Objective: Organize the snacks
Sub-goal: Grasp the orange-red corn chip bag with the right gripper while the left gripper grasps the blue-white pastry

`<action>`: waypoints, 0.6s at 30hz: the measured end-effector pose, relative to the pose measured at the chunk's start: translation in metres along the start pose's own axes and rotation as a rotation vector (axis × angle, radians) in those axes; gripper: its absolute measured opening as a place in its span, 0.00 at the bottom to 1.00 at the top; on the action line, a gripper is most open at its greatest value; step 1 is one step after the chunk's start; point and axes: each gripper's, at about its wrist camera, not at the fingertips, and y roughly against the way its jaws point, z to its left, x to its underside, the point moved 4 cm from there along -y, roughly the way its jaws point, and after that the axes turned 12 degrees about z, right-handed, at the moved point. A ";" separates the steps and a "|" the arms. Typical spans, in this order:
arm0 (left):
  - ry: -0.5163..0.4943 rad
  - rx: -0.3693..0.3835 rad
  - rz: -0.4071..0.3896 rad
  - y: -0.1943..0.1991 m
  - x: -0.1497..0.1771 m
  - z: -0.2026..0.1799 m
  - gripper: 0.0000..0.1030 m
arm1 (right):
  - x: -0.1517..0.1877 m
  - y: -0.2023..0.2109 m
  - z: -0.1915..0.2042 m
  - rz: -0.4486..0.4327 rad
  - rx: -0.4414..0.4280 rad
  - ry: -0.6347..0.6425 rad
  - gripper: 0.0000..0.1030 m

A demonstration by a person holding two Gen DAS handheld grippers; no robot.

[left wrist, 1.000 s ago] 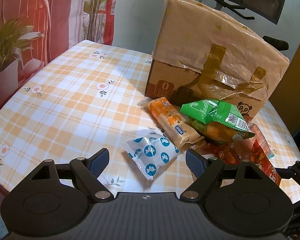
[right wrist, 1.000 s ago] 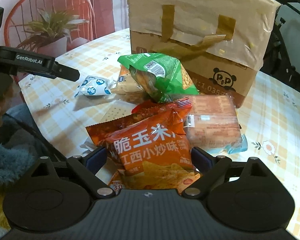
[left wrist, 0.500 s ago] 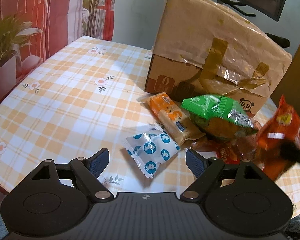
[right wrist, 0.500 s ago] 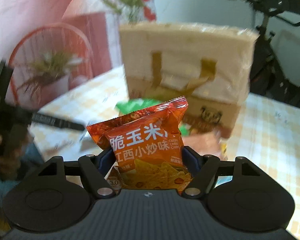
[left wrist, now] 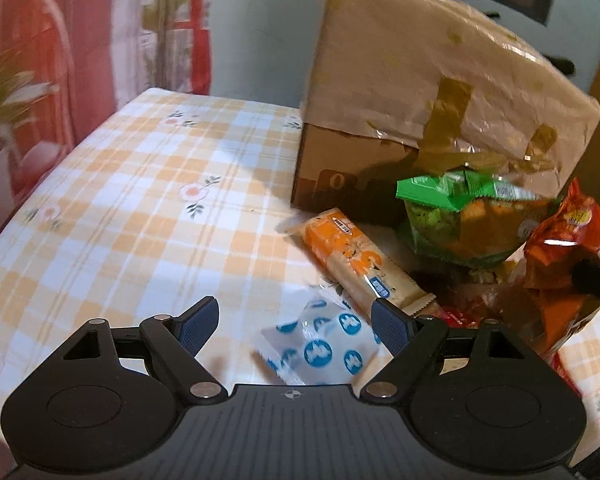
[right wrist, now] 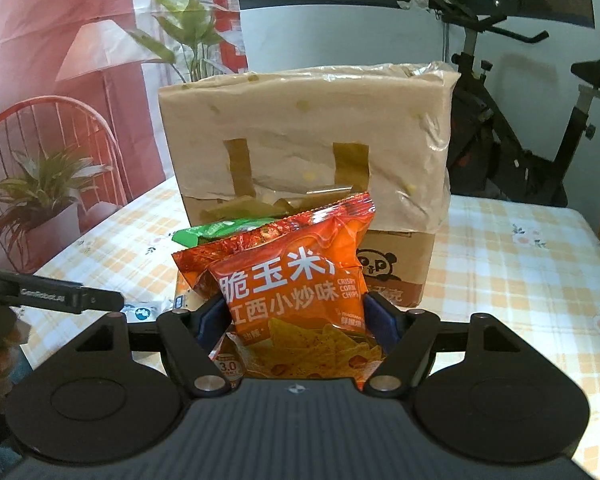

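Lifting clear of the pile, the orange chip bag (right wrist: pixel 296 300) is now riding upright between the closed fingers of the right gripper (right wrist: pixel 296 316), where a second ago it was lying flat on the heap with the jaws open on either side of it. The left gripper (left wrist: pixel 294 320) is hanging wide open and empty low over the table (left wrist: pixel 140 200), the white packet with blue dots (left wrist: pixel 320 348) sitting between its pads but not touching them. Just beyond, the orange biscuit bar (left wrist: pixel 356 256) is lying on the checked cloth, and the green bag (left wrist: pixel 460 216) is resting on the remaining snacks beside it. The chip bag is showing at the right edge of the left view, raised above the pile. Behind everything, the taped cardboard box (right wrist: pixel 304 152) is standing at the back of the table, its top hidden from both cameras. With one snack off the pile and in hand, the sorting is likely just getting under way; the box looks like the probable destination, though whether it is open cannot be told.
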 end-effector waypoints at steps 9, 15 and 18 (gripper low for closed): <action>-0.213 0.037 0.037 -0.020 0.003 -0.015 0.82 | 0.001 -0.004 0.001 0.020 -0.021 -0.018 0.72; -0.285 -0.006 0.060 -0.028 0.015 -0.022 0.78 | 0.002 -0.006 0.000 0.034 -0.028 -0.039 0.72; -0.276 -0.015 0.032 -0.026 0.016 -0.020 0.68 | 0.002 -0.007 0.000 0.041 -0.028 -0.043 0.72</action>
